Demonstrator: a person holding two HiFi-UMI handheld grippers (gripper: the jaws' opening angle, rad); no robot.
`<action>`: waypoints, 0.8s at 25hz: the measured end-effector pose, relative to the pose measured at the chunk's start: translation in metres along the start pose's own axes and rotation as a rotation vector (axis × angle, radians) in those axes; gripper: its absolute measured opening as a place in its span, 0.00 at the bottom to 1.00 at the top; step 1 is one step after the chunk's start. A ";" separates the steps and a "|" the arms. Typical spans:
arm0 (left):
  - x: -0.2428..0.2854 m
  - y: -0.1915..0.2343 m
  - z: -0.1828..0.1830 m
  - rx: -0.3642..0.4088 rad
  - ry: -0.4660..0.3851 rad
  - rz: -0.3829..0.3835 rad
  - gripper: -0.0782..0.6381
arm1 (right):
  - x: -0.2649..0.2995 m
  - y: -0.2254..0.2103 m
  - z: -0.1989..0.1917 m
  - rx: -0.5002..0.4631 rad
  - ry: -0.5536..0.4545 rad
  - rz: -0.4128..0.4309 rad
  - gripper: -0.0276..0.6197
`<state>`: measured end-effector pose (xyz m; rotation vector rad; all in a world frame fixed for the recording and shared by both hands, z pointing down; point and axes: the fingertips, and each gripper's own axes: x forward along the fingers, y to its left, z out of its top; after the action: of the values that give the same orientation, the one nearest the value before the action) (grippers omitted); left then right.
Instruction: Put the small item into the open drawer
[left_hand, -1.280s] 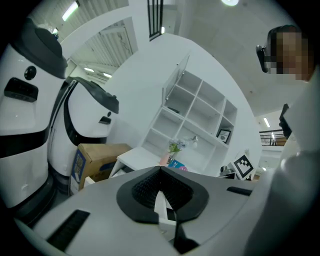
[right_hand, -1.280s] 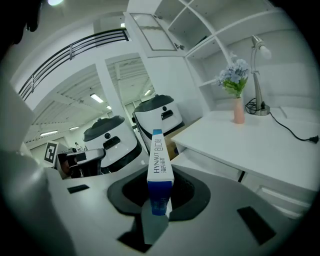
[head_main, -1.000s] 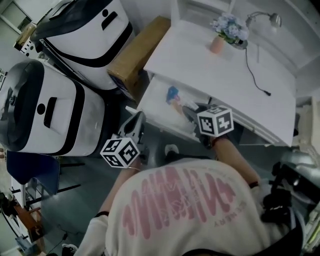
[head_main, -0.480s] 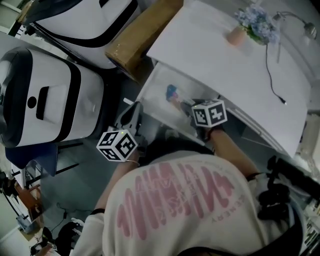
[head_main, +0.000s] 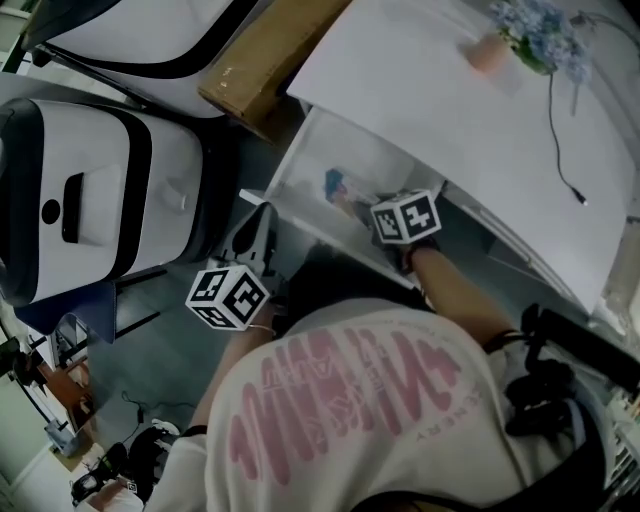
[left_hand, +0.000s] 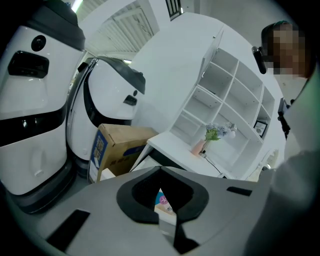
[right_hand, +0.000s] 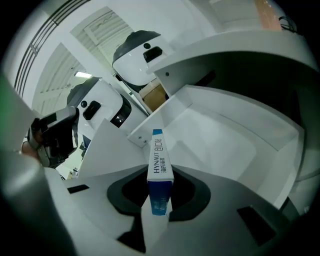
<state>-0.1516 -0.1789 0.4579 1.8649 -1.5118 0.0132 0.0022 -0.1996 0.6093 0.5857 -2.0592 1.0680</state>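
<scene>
A white desk (head_main: 430, 90) stands before the person, with its drawer (head_main: 345, 150) pulled open. Nearest the body, the left gripper (left_hand: 160, 169) is held low in front of the drawer. It points a little downward, its jaws together with nothing between them. Further out, the right forearm (head_main: 458, 300) reaches forward. The right gripper (right_hand: 160, 176) tilts steeply down over the drawer's inside, its jaws clamped on a narrow blue and white box (right_hand: 160, 155).
</scene>
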 end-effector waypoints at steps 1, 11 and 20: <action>0.002 0.001 -0.002 -0.005 0.001 0.003 0.15 | 0.003 -0.002 -0.002 0.001 0.008 0.001 0.18; 0.015 0.007 -0.009 0.009 0.037 0.006 0.15 | 0.028 -0.011 -0.015 0.071 0.068 0.059 0.18; 0.019 0.011 -0.002 0.007 0.040 0.028 0.15 | 0.038 -0.014 -0.009 0.120 0.065 0.107 0.19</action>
<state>-0.1544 -0.1942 0.4733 1.8388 -1.5120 0.0685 -0.0091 -0.2026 0.6495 0.4979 -1.9988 1.2640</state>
